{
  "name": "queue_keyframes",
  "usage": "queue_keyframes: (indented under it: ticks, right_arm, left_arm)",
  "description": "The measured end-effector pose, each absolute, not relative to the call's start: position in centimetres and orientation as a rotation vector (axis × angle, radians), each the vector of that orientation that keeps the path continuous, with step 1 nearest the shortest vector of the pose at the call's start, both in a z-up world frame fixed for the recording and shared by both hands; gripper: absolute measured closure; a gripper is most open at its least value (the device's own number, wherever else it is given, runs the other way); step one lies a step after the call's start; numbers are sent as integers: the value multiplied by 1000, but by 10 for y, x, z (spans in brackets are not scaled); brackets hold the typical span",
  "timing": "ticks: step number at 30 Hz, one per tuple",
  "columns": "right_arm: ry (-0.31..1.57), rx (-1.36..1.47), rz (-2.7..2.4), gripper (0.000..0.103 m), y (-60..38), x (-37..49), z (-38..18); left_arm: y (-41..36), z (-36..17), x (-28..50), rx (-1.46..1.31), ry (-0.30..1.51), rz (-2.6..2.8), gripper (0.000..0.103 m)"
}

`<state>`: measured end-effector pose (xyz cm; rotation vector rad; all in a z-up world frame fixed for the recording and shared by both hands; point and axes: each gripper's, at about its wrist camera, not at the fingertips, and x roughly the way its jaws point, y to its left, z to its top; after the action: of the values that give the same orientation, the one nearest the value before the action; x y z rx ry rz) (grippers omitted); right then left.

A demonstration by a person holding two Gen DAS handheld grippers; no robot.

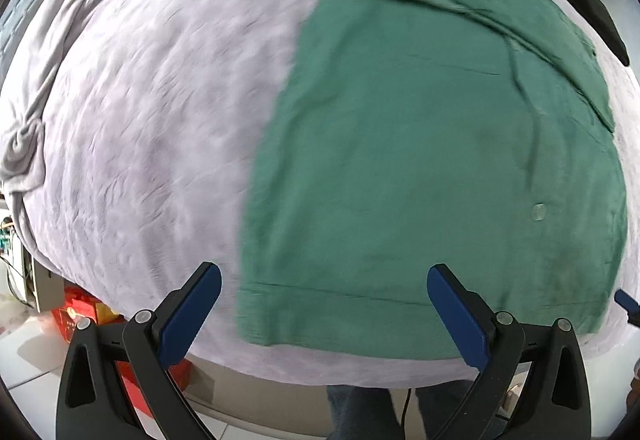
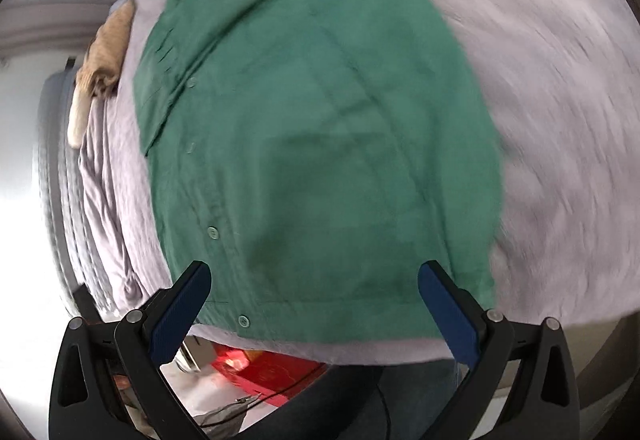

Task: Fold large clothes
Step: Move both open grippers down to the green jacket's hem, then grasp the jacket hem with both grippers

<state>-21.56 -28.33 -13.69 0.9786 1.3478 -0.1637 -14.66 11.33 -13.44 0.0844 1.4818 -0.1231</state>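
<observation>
so the green shirt [image 1: 420, 144] is lying flat on the bed [image 1: 160, 112], over a pale lilac sheet, hem close to the near edge and its sides already folded in toward the middle. left claw [image 1: 324, 316] hangs above the hem with its blue pads spread wide, nothing in them. right claw [image 2: 314, 314] same deal, wide apart over the button side. red box [image 2: 272, 372] on the floor below
</observation>
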Motion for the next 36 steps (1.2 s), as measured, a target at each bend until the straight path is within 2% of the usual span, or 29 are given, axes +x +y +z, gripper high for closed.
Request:
queue_keyframes:
  ticks: [5, 9, 16, 22, 23, 25, 26, 27, 28, 29, 30, 31, 32, 33, 36]
  right_arm:
    - [1289, 987, -265, 0, -304, -244, -135]
    - [1284, 972, -329, 0, -319, -262, -144]
    - [1307, 1119, -295, 1, -317, -277, -181]
    - [1113, 1289, -108, 1, -309, -266, -165]
    - [1108, 1293, -104, 1, -309, -264, -164]
    - [1127, 1280, -123, 3, -308, -263, -164]
    - [1139, 1276, -138, 8, -308, -264, -166]
    - [1148, 1278, -150, 16, -306, -264, -168]
    - [1163, 1286, -168, 21, -306, -267, -173]
    - [1173, 1291, -181, 31, -306, -269, -176]
    - [1184, 1292, -192, 45, -306, -270, -179]
    - [1208, 1276, -214, 56, -304, -270, -183]
    - [1223, 1256, -229, 88, -302, -272, -187]
    - [1212, 1250, -230, 96, -301, -271, -186]
    - [1112, 1288, -148, 96, -302, -268, -172]
  left_arm:
    - [148, -155, -144, 20, 1520, -138, 0]
    - [171, -178, -137, -140, 1579, -183, 0]
    - [155, -202, -137, -150, 1642, -295, 0]
    - [133, -194, -148, -101, 1615, -382, 1]
    - [134, -194, -149, -107, 1613, -378, 3]
    - [137, -196, -150, -85, 1614, -349, 19]
    - [137, -194, -148, -81, 1616, -343, 23]
    - [142, -194, -148, -86, 1615, -343, 38]
    - [147, -193, -148, -93, 1610, -346, 48]
    - [152, -193, -147, -92, 1610, -345, 53]
    - [155, -193, -147, -103, 1611, -361, 72]
    - [157, -191, -146, -132, 1613, -388, 78]
    - [161, -192, -145, -141, 1615, -391, 78]
    - [162, -189, -144, -155, 1617, -402, 80]
    - [176, -168, -137, -251, 1596, -452, 80]
